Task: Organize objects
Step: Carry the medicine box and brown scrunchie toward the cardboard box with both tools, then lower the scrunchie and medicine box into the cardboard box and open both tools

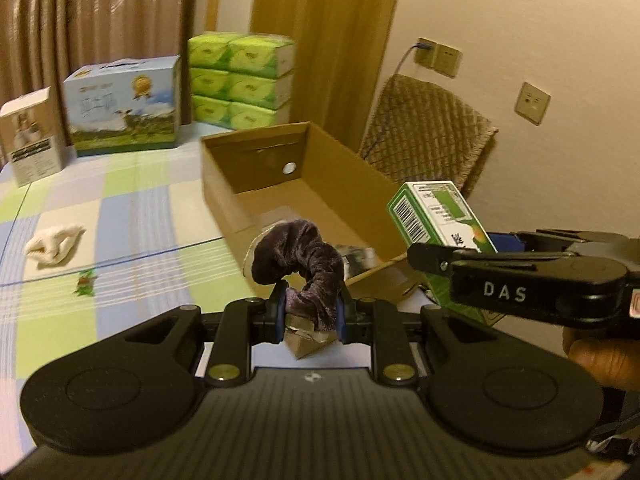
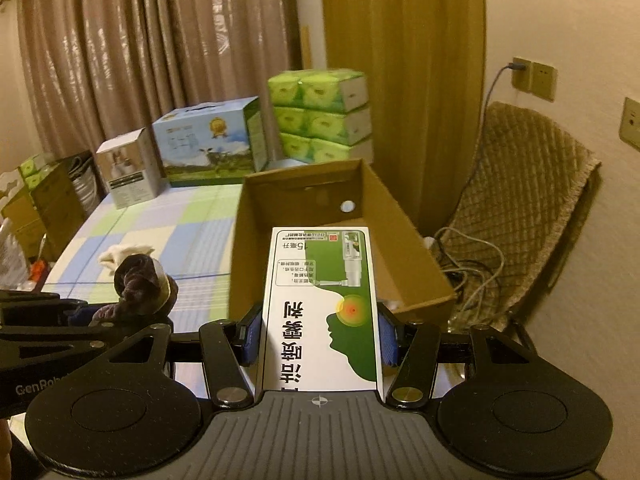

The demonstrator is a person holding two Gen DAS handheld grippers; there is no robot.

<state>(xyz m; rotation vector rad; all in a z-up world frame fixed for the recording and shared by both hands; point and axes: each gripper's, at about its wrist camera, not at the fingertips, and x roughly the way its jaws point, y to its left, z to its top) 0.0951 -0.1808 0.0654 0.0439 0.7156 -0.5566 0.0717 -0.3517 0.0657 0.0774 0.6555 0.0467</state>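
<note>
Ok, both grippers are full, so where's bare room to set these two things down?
The cardboard box floor looks mostly bare toward its far wall; something lies at its near end. The checked tablecloth is free between the box and the white cloth. Crowded: the far edge, with the blue carton and tissue packs.

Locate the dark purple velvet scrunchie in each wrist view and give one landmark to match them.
Left wrist view: the dark purple velvet scrunchie is at lower centre, pinched in the left claw.
Right wrist view: the scrunchie is at lower left, beside the green and white carton.
Shared landmark: the open brown cardboard box beyond it on the checked tablecloth.
</note>
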